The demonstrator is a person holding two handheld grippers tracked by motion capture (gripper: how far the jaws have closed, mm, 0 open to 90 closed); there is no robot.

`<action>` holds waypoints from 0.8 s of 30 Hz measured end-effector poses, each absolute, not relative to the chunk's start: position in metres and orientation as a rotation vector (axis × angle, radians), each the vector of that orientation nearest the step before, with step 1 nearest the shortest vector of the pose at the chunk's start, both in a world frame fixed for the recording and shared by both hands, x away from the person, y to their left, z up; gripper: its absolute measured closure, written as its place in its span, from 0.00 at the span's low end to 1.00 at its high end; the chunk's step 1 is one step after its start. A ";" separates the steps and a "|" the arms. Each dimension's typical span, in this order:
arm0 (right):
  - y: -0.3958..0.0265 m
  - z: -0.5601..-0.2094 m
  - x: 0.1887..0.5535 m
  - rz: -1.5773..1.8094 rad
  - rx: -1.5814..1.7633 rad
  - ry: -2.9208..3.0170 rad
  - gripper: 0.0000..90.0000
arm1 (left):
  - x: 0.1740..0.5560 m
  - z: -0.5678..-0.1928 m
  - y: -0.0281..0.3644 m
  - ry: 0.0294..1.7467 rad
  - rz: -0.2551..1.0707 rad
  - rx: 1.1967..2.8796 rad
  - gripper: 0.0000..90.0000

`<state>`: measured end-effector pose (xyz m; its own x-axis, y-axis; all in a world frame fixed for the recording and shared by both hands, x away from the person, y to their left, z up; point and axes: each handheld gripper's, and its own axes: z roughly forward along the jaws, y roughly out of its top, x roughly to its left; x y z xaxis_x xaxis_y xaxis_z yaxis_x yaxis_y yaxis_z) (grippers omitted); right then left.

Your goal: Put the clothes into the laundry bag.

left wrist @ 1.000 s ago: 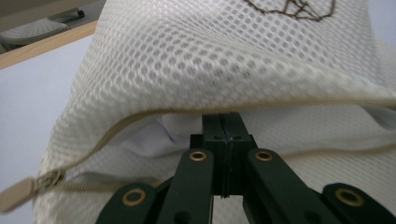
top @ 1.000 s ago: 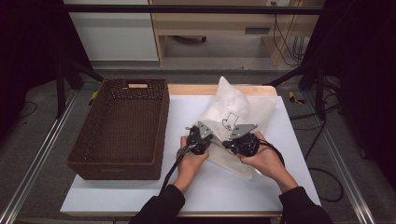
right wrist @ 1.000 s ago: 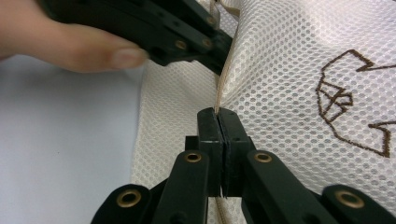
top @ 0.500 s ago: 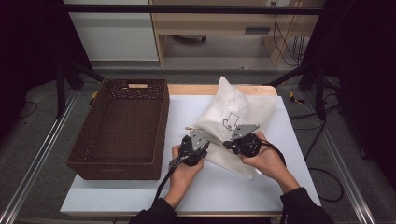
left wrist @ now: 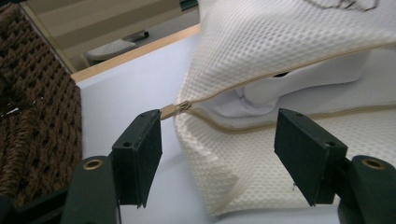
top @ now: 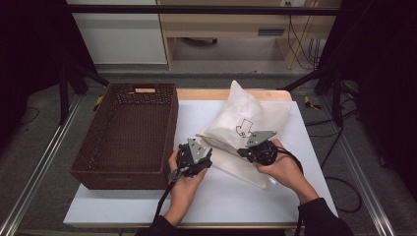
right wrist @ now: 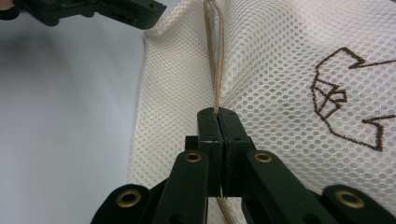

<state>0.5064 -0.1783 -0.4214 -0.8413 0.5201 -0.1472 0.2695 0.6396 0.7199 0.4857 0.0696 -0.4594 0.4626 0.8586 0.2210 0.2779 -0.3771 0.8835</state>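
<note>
- The white mesh bag [top: 246, 130] lay on the counter [top: 246, 196], right of the wicker basket [top: 128, 135].
- The right claw [right wrist: 217, 119] was clamped tight on the bag's beige zipper edge [right wrist: 214, 60].
- The left claw [left wrist: 219, 140] had just been opening; its jaws stood apart, the zipper pull [left wrist: 170, 110] loose between them.
- Contents inside the bag's opening were indistinct; the embroidered mark [right wrist: 348, 91] was cut off.

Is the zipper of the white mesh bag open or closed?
Partly open: the mesh bag's zipper gapes, showing white fabric inside.
</note>
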 end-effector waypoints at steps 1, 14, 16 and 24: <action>-0.179 -0.421 0.506 1.028 0.632 2.521 0.99 | 0.487 -0.461 0.070 0.978 0.877 1.895 0.36; -0.185 -0.418 0.505 1.038 0.633 2.519 0.99 | 0.502 -0.475 0.070 1.067 0.734 1.973 0.68; -0.186 -0.418 0.505 1.038 0.633 2.518 0.99 | 0.501 -0.476 0.068 1.053 0.734 1.980 0.73; -0.191 -0.417 0.504 1.038 0.634 2.517 0.99 | 0.498 -0.478 0.064 1.008 0.714 1.997 0.96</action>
<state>0.5036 -0.1905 -0.4167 -0.8408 0.5225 -0.1418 0.2707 0.6325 0.7257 0.4983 0.0637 -0.4781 0.5293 0.8377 0.1345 0.4040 -0.3882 0.8283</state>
